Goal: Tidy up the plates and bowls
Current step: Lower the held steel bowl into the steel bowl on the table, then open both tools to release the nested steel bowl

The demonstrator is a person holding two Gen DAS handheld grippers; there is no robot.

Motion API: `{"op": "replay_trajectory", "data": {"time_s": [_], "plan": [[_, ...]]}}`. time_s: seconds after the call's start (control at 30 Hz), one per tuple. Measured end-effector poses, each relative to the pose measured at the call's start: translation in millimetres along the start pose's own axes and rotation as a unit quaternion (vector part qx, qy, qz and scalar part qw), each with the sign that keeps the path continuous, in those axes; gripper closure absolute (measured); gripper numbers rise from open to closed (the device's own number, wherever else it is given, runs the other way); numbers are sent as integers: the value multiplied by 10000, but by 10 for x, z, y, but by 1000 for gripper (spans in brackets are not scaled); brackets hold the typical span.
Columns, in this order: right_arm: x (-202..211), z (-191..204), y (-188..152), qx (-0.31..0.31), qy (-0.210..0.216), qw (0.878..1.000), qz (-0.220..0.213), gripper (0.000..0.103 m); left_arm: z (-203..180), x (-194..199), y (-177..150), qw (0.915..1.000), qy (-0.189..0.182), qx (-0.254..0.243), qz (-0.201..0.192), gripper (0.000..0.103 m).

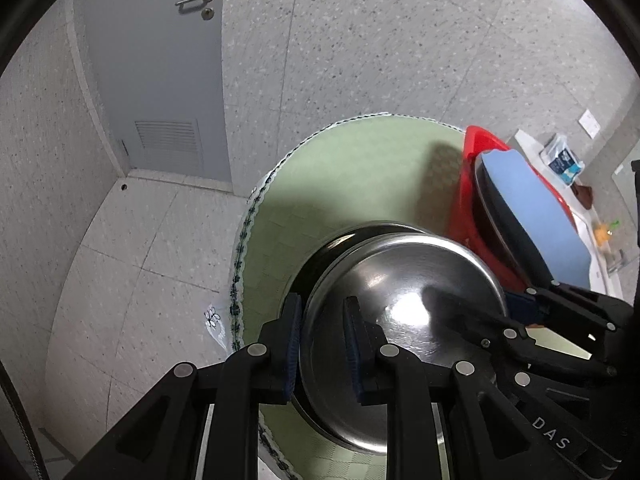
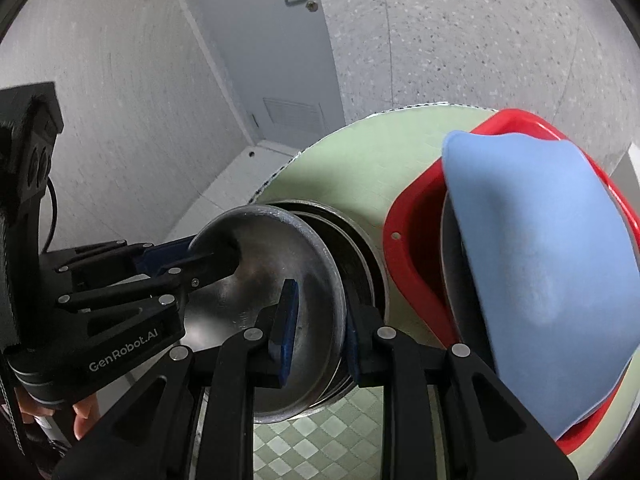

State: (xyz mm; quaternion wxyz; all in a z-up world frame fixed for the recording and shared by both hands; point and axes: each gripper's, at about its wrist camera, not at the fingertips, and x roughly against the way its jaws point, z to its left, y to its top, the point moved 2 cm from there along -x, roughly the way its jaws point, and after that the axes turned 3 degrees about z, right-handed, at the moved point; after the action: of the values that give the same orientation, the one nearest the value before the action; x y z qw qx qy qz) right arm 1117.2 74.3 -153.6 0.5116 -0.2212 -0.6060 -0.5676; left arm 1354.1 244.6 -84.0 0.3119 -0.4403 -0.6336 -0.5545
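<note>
A shiny steel bowl [image 1: 404, 312] [image 2: 280, 292] sits on top of a stack of steel dishes [image 2: 360, 248] on a round green table [image 1: 352, 176]. My left gripper [image 1: 322, 344] straddles the bowl's left rim, one finger inside and one outside, closed on it. My right gripper [image 2: 320, 320] straddles the opposite rim the same way. A red tray [image 1: 468, 184] [image 2: 412, 240] at the right holds a blue plate [image 1: 536, 216] [image 2: 540, 272] leaning upright over a dark plate.
The table [image 2: 352, 168] has a trimmed edge with tiled floor [image 1: 132, 248] below on the left. A grey door [image 1: 160, 80] stands behind. A counter with small items [image 1: 564, 160] lies at the far right.
</note>
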Motion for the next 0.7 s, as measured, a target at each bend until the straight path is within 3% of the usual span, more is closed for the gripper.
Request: {"op": "replay_trajectory", "data": {"time_s": [0.17,0.3,0.5,0.6,0.67,0.7], "plan": [[-10,-9,-3,93,-179,9998,-1,79,20,-68,6,10000,-66,32,-44,86],[37,61,-45,174,-214,9996,-92,62,3,-120,-37,9999,-81,59,-58,85],[132,115,-42,240,-268,9990,-261,50,-53,-23,-151,9997,-15,54,-249,82],[246,102,-44,174,-199,9988,-420,48,-51,67,-206,9992,-9,93,-397,73],[332,100,-53,139,-224,9982,-531,48,-57,168,-261,9981,140,115,-581,56],[374,97,-64,112,-208,9980,-581,48,-56,198,-277,9978,175,116,-635,53]]}}
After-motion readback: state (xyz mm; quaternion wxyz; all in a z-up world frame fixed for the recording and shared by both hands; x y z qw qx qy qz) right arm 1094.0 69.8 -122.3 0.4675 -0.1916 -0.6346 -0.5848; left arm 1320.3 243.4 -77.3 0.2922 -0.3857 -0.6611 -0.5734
